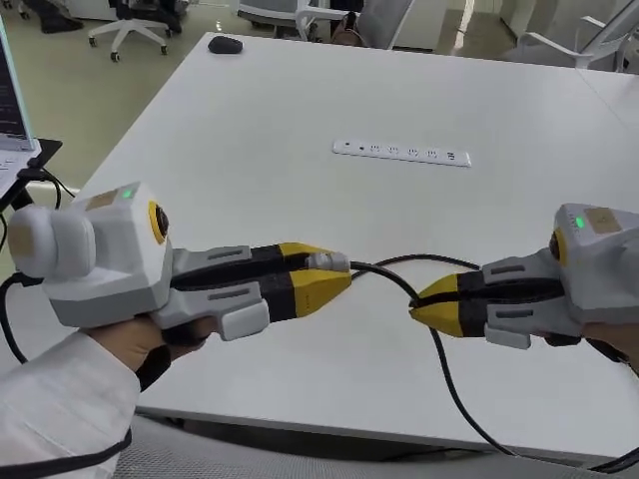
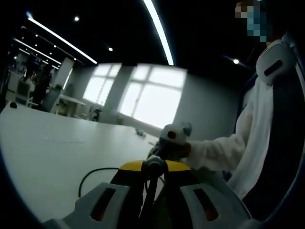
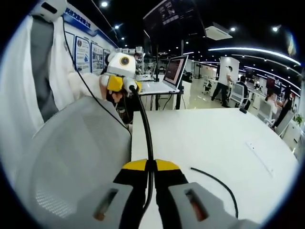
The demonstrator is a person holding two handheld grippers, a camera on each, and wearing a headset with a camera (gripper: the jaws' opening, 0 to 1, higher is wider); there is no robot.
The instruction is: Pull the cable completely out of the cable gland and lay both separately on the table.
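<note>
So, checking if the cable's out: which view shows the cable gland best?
Head view: cable gland side-on in the left gripper, cable running from it. Left gripper view shows it end-on, dim; right gripper view, small and distant.

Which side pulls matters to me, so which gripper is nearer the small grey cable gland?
Left. The left gripper is shut on the small grey cable gland at its tips. The right gripper is shut on the black cable, apart from the gland.
</note>
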